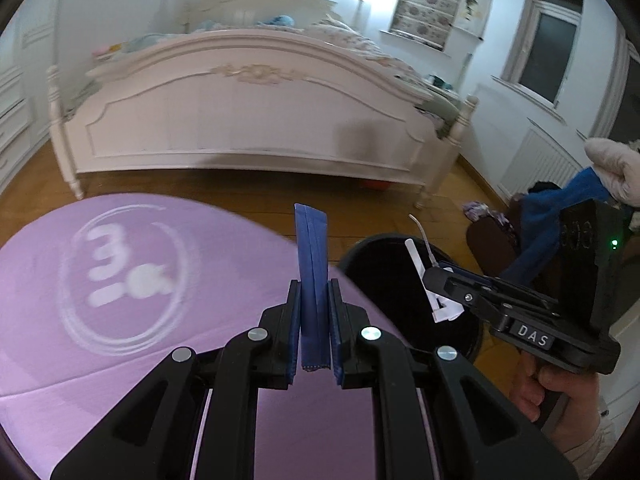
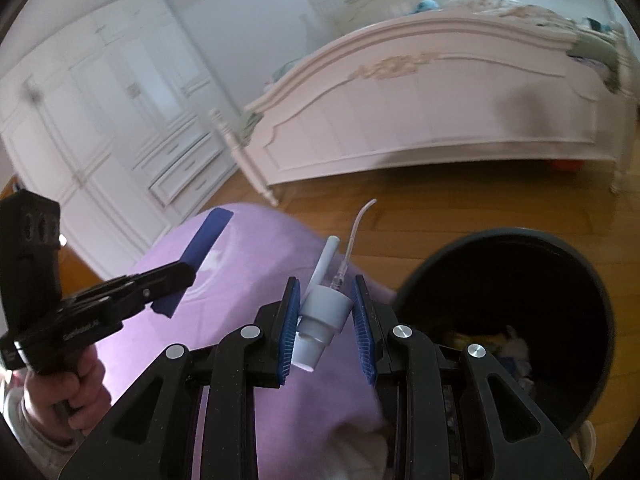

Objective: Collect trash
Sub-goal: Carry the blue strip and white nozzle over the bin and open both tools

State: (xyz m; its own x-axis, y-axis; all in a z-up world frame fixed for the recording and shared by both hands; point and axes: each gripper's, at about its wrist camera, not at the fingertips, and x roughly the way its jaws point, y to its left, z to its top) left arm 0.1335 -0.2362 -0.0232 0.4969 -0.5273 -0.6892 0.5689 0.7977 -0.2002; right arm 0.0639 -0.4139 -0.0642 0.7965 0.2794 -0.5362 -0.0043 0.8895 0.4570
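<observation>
**A:** In the left wrist view, your left gripper (image 1: 314, 320) was clenched on a dark blue flat packet (image 1: 311, 280). It stood upright between the pads, its long axis running away from the camera, its top end well clear of the fingertips. The black trash bin (image 1: 400, 280) lay to the right of that gripper, just past the edge of the purple cloth (image 1: 120, 280).

**B:** And which hand was closer to it?

**A:** I judged the right. Your right gripper (image 1: 436, 280), seen from the side, already hung over the bin's dark mouth with a white plastic nozzle piece (image 1: 420, 280) in its tip. The left one needed a swing to the right before any drop.

**B:** What did the right wrist view add?

**A:** There your right gripper (image 2: 324, 320) was grasping the white plastic nozzle piece (image 2: 322, 316) by its flared collar, pads pressed on both sides. Its thin clear tube pointed up and away, leaning slightly right. The trash bin (image 2: 600, 320) sat to the lower right, its rim just beside the right finger. This view looked into the bin and showed some litter at the bottom, which the left view left as plain black.

**B:** And the left one from there?

**A:** Your left gripper (image 2: 180, 280) was off to the left over the purple cloth (image 2: 260, 260), with the blue packet (image 2: 200, 248) sticking out slantwise. That view showed the packet as flat and broad, where the left view showed mostly its edge.
</observation>
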